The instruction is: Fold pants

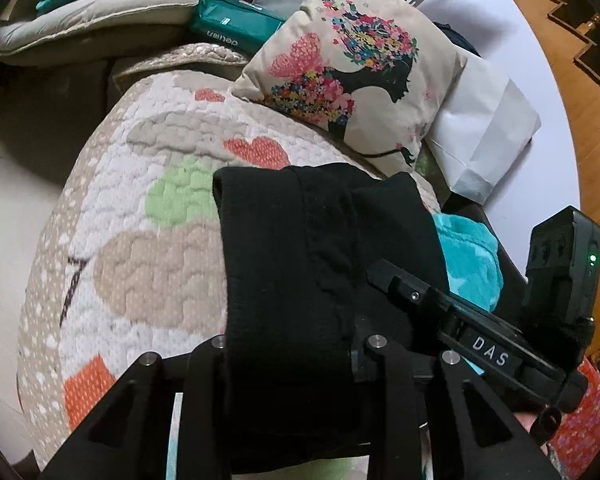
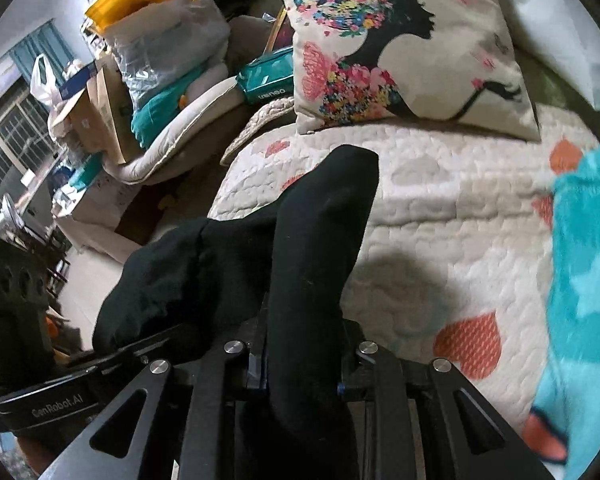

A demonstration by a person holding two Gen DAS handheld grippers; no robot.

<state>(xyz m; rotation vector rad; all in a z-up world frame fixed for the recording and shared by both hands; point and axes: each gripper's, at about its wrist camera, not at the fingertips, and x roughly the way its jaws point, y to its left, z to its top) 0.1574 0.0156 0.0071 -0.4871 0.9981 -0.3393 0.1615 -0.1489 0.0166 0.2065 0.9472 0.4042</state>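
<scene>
Legible writing: "DAS" on a label on the right gripper (image 1: 370,276), seen from my left wrist view; "GenRobot.AI" on the left gripper (image 2: 140,344), seen from my right wrist view; reversed white lettering on a teal package (image 1: 236,24), which I cannot read with confidence.

Task item: black pants (image 1: 300,272), 1 piece, bunched and draped above the quilted bedspread (image 1: 140,208), towards its near edge. My left gripper is clamped on one fold of the fabric; my right gripper is clamped on another fold, the cloth standing up between its jaws in the right wrist view.

Surroundings: 1 printed cushion (image 1: 352,68) with a flowered silhouette, at the far edge of the bedspread; 1 white paper bag (image 1: 488,136) just beside the cushion; 1 turquoise fleece blanket (image 2: 584,280) along the bedspread's right edge; 1 grey pad (image 1: 92,20) beyond the far left corner; 1 plastic bag of goods (image 2: 168,36) with a yellow top on boxes further off.

Obscured: the pants cover both sets of fingertips, so I cannot see the pads themselves. The rest of the pants falls below both frames. The right edge of the right wrist view is blurred.
</scene>
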